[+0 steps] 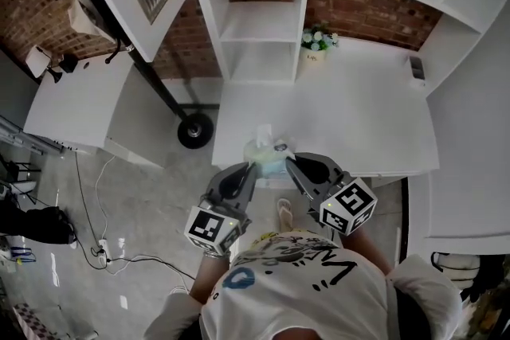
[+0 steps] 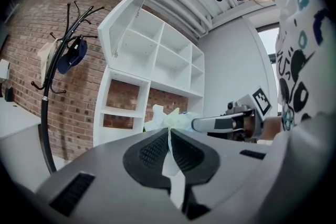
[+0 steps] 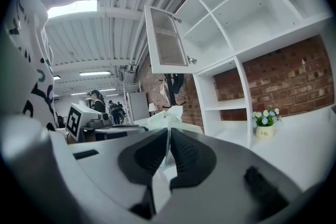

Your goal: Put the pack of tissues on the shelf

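Pinching thin wrap of pack of tissues with left gripper and right gripper, squeezed tight. Might rip or slip out before shelf if pulled apart.

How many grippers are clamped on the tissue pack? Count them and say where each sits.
2. The left gripper pinches the pack of tissues at its left end; the right gripper pinches its right end. Neither is hidden.
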`<control>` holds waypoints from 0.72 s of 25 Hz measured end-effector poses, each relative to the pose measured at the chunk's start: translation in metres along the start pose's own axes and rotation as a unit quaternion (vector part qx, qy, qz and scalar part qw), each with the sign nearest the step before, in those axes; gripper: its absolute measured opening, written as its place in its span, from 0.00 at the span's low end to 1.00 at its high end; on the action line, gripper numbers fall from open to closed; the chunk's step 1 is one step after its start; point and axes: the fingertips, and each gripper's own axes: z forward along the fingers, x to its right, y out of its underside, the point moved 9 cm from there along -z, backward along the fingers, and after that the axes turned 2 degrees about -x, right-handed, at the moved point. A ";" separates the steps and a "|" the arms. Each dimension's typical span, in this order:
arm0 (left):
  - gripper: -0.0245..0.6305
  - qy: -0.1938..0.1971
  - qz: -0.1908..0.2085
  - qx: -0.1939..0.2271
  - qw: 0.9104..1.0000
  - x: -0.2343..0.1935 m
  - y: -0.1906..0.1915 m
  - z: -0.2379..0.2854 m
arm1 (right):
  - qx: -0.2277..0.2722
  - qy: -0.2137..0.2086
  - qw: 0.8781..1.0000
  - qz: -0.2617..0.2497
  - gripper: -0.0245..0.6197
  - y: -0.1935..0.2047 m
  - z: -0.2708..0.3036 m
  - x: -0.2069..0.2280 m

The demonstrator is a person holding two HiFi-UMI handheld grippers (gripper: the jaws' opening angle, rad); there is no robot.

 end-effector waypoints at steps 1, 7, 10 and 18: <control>0.07 -0.003 0.001 0.001 1.000 -0.002 0.000 0.002 | 0.001 -0.003 1.000 -0.002 0.09 -0.001 0.002 0.002; 0.07 -0.017 -0.001 0.003 1.000 -0.011 -0.004 0.023 | -0.003 -0.016 1.000 0.001 0.09 -0.005 0.011 0.023; 0.07 -0.022 -0.004 0.002 1.000 -0.014 -0.006 0.032 | -0.008 -0.024 1.000 -0.003 0.09 -0.009 0.014 0.033; 0.07 -0.024 -0.012 -0.014 1.000 -0.020 -0.003 0.066 | -0.020 -0.025 0.999 0.012 0.09 -0.008 0.018 0.063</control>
